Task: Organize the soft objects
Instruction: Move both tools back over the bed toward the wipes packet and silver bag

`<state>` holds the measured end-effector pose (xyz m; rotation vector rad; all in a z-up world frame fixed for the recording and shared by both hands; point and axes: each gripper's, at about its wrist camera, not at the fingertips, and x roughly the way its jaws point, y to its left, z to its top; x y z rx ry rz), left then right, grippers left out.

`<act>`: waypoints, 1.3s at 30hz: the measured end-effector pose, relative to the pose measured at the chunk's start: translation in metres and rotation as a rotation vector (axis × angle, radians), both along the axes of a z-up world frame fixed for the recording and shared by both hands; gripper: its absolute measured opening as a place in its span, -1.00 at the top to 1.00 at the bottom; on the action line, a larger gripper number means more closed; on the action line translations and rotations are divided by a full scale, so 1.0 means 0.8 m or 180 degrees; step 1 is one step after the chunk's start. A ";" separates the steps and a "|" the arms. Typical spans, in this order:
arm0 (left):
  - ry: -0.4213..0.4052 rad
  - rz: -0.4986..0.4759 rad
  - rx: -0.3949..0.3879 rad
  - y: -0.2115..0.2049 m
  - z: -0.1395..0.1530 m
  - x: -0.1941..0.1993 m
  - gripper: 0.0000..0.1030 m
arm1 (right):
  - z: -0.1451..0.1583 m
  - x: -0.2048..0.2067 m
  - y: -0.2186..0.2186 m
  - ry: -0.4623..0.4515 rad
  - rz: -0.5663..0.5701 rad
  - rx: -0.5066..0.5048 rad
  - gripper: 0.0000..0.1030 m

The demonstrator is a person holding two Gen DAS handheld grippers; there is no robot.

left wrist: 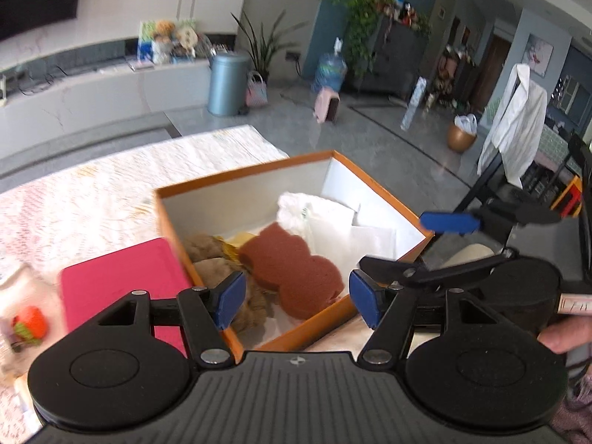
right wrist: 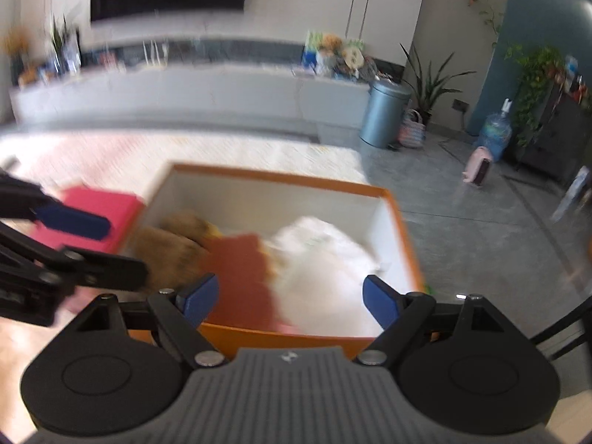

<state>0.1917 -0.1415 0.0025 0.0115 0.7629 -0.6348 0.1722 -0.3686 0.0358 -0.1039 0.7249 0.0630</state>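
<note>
I have both grippers hanging over the near edge of the orange box [left wrist: 192,188], which sits on the cloth-covered surface [left wrist: 111,185]. My left gripper [left wrist: 296,298] is spread wide with nothing between its blue pads; the same goes for my right gripper [right wrist: 292,298], released and empty above the box's near wall. In the left wrist view I can see the right gripper off to the right side of the box, its blue pad beyond the box's corner.

Inside the box, the reddish-brown sponge [left wrist: 292,266] lies flat near the middle, close to the near wall. To its left a brown plush toy [left wrist: 218,262] is tucked against the box's left wall, with something yellow [left wrist: 240,238] showing between the two. Behind and to the right of the sponge lies a heap of white cloth [left wrist: 318,214], reaching toward the far corner.

Just outside the left wall, touching it, lies a pink pad [left wrist: 118,281]. Farther left, at the edge of the view, there is a small orange and green toy [left wrist: 29,327], too blurred for me to identify. The right wrist view is smeared with motion blur.
</note>
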 end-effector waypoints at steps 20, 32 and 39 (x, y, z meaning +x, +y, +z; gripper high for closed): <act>-0.0231 0.1120 0.0264 0.219 -0.030 -0.089 -0.45 | -0.041 -0.064 0.190 -0.0476 0.0376 0.0411 -0.59; 0.0088 0.1548 0.0320 0.300 -0.056 -0.087 -0.39 | -0.069 -0.054 0.309 -0.0435 0.1280 -0.0125 -0.55; 0.0213 0.1359 0.0450 0.307 -0.071 -0.064 -0.38 | -0.095 -0.033 0.356 -0.0350 0.1918 -0.0711 -0.38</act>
